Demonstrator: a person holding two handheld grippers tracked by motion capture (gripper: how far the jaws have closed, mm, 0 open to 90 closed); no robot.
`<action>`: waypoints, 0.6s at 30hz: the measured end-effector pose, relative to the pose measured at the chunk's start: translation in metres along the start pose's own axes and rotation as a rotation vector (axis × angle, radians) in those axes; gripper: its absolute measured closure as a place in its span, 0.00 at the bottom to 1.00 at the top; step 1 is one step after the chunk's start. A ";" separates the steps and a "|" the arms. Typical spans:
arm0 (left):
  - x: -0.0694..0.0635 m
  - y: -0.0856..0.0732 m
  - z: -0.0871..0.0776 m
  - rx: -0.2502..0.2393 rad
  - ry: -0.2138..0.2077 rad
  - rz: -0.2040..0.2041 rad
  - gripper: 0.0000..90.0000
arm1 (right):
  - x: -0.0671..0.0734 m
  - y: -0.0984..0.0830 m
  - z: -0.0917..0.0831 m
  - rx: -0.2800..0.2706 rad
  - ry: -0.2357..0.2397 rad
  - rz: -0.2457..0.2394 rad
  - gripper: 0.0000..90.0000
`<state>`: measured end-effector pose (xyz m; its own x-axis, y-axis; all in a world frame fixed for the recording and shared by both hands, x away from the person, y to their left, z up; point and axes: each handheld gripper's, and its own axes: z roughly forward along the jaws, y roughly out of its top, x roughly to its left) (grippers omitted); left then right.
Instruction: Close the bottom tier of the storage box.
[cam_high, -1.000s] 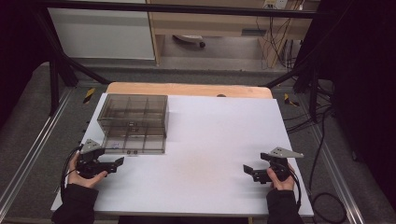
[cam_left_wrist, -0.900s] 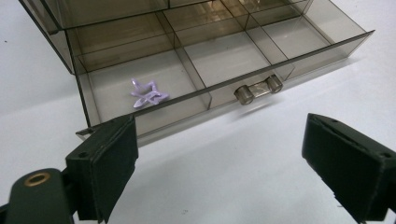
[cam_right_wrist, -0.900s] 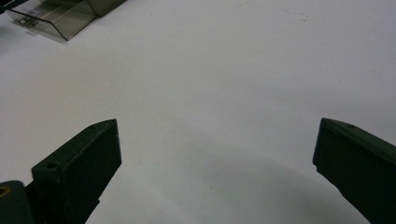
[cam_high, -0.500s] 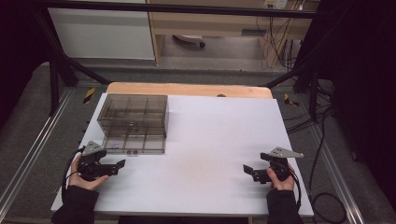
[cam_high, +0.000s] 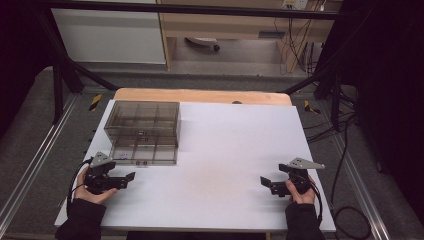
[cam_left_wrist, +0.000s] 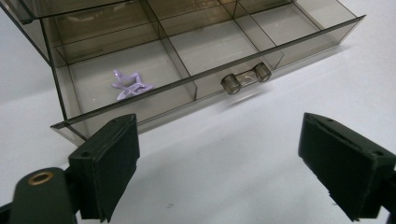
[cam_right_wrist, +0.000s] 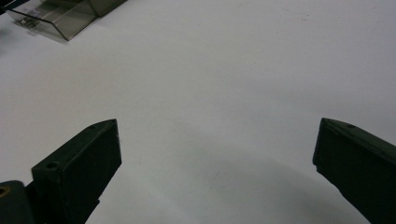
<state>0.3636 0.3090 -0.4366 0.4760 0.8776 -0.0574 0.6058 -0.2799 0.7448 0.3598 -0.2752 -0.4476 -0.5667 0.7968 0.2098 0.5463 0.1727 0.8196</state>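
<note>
Jaws wide apart on the left gripper (cam_left_wrist: 219, 177), nothing but bare white tabletop (cam_high: 230, 150) between them, though they have just eased a touch closer together. It points at the front of the drawer (cam_left_wrist: 201, 60), just short of it and not touching. The left hand (cam_high: 92, 186) sits low near the tabletop's near left corner, gripper lying level, aimed across toward the right, grey plate on top.

Over at the near right corner, the right gripper (cam_right_wrist: 215, 177) also has its jaws spread wide, gripping nothing, only white surface between them. The right hand (cam_high: 299, 187) holds it level, nose pointing left toward the middle of the tabletop, well apart from the other.

Now the organizer box (cam_high: 142, 125): smoky, see-through plastic, standing toward the tabletop's far left corner. Its lower drawer is pulled out toward the near edge, divided into compartments. A small clear handle (cam_left_wrist: 246, 78) sits on the drawer's front wall. One little lilac clip (cam_left_wrist: 130, 85) lies in the drawer's front compartment at the left of the left gripper view; the neighbouring compartments look bare.
</note>
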 end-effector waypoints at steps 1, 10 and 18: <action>0.000 0.000 0.000 -0.001 0.001 0.003 0.14 | 0.000 0.000 0.000 -0.001 -0.001 0.000 0.02; -0.001 0.000 0.001 -0.005 -0.001 0.001 0.19 | 0.000 0.000 0.001 0.001 0.000 -0.005 0.02; -0.002 0.000 0.001 -0.007 -0.008 0.000 0.23 | 0.000 0.000 0.000 0.001 0.000 -0.001 0.02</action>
<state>0.3636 0.3069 -0.4375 0.4812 0.8743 -0.0632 0.6015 -0.2769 0.7494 0.3597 -0.2754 -0.4479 -0.5672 0.7967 0.2089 0.5464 0.1742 0.8192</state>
